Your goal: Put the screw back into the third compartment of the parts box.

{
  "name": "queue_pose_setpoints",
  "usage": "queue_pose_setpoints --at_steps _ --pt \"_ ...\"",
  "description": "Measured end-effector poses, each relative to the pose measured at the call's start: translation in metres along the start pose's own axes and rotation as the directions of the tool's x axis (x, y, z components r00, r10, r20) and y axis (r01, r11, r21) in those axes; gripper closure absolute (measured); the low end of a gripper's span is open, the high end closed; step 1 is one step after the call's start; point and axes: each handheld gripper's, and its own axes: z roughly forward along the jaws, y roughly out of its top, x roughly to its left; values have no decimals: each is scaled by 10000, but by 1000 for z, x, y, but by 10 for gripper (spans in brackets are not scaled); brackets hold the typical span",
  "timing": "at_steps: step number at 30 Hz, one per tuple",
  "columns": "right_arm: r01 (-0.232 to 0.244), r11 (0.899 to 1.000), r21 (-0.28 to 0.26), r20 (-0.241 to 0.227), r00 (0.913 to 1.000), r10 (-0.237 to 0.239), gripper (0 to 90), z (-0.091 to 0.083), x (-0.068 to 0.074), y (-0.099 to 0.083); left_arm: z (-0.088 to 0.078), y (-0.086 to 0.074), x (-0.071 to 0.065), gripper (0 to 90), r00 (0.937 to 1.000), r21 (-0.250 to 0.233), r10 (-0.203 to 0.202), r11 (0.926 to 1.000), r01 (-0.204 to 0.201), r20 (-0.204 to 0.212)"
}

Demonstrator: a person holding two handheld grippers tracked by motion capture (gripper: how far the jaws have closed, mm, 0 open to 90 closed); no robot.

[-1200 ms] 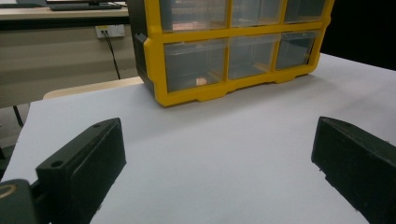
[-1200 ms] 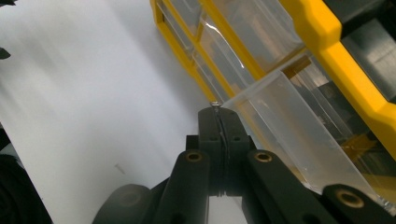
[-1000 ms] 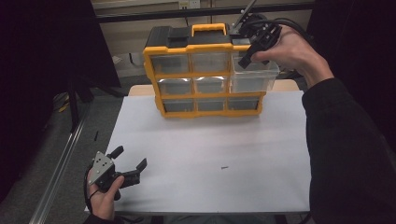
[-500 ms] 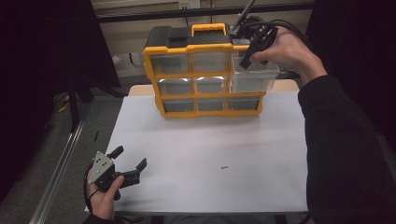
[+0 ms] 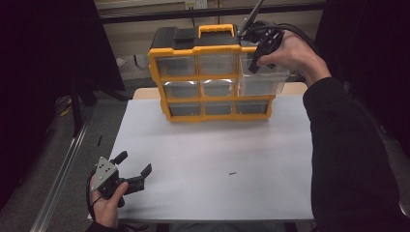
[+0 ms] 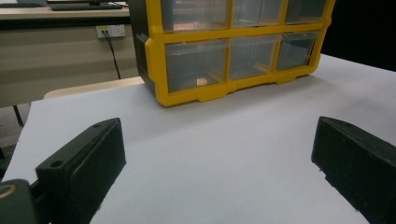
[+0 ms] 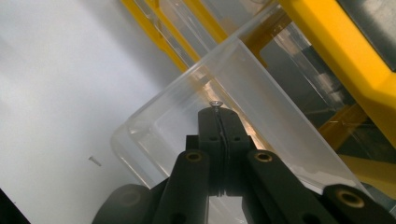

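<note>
A yellow organizer (image 5: 212, 48) with clear drawers stands at the table's far side, and I also see the organizer (image 6: 159, 70) ahead in the left gripper view. Its right-hand clear drawer (image 5: 263, 83) is pulled out. My right gripper (image 5: 254, 67) hangs over that drawer (image 7: 187, 107), shut on a small screw (image 7: 215, 104) pinched at its tips (image 7: 219, 114). My left gripper (image 5: 133, 163) rests at the table's near left corner, open (image 6: 219, 154), with nothing between its jaws.
A white sheet (image 5: 212, 145) covers the table. One loose screw (image 5: 232, 173) lies on it near the middle right, also visible as the loose screw (image 7: 95, 161) below the drawer. A metal rail (image 5: 63, 169) runs along the left of the table.
My right gripper has sunk a little toward the pulled-out drawer with the screw still in it. The left hand has stayed put.
</note>
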Motion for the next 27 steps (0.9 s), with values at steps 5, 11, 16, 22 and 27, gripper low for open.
queue_pose_setpoints --at_steps 5,11,16,22,27 --pt "-26 9999 130 -20 10000 26 886 6 -3 -2 0 0 0 28 10000 30 3 10000 -3 -42" --pt "-124 9998 163 -73 9999 125 886 11 -6 -3 0 0 0 28 10000 30 -7 10000 7 -37" --pt "-278 9991 317 -93 9996 281 885 17 -7 -4 0 0 0 28 10000 5 26 10000 -26 -23" --pt "-355 9984 433 -140 9992 361 885 22 -10 -4 0 0 1 28 10000 43 5 10000 -5 -22" --pt "-438 9974 569 -180 9988 449 884 27 -11 -4 0 0 1 28 10000 43 1 10000 -1 -20"
